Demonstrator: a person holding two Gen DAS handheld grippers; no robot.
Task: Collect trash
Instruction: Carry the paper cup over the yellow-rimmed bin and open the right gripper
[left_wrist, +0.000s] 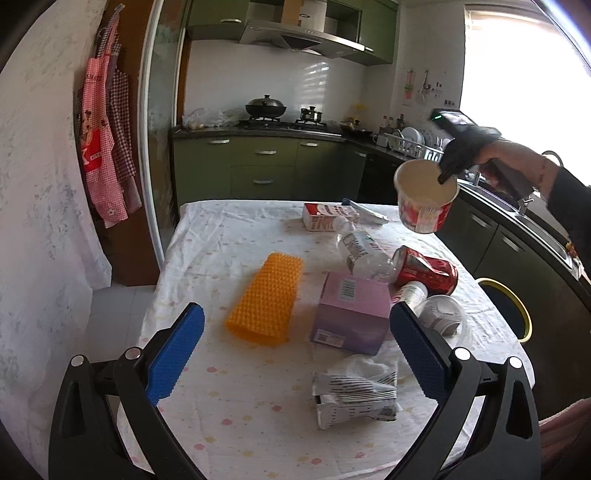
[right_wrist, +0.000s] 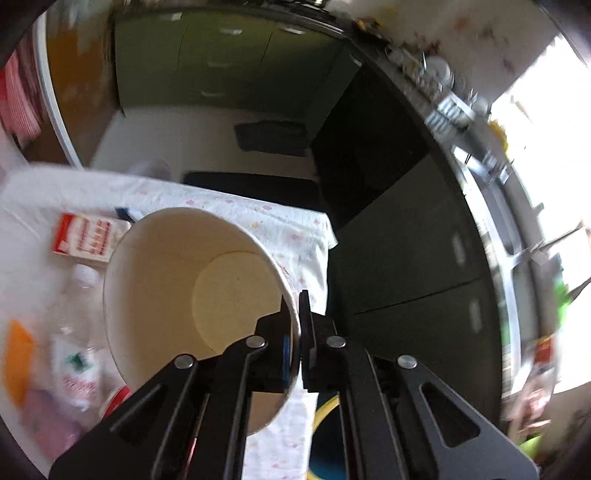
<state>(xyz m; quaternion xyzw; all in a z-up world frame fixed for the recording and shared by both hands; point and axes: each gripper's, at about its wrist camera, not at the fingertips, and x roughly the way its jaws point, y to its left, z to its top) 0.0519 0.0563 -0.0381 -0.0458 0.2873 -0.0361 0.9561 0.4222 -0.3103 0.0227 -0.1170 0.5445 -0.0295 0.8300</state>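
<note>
My right gripper (right_wrist: 297, 332) is shut on the rim of an empty paper cup (right_wrist: 184, 295) and holds it in the air past the table's right side; the cup (left_wrist: 426, 199) is red and white outside. My left gripper (left_wrist: 295, 332) is open and empty, low over the near part of the table (left_wrist: 221, 236). Between its fingers lie an orange spiky mat (left_wrist: 266, 299) and a pink box (left_wrist: 352, 314). A crushed red can (left_wrist: 424, 271), a clear bottle (left_wrist: 362, 251), a small white bottle (left_wrist: 412, 293), a crumpled wrapper (left_wrist: 354, 398) and a red-white carton (left_wrist: 325, 216) lie on the table.
A bin with a yellow rim (left_wrist: 515, 306) stands on the floor right of the table; it also shows in the right wrist view (right_wrist: 325, 413). Green kitchen cabinets (left_wrist: 258, 166) and a dark counter (left_wrist: 517, 214) run behind and to the right. Aprons (left_wrist: 105, 147) hang on the left wall.
</note>
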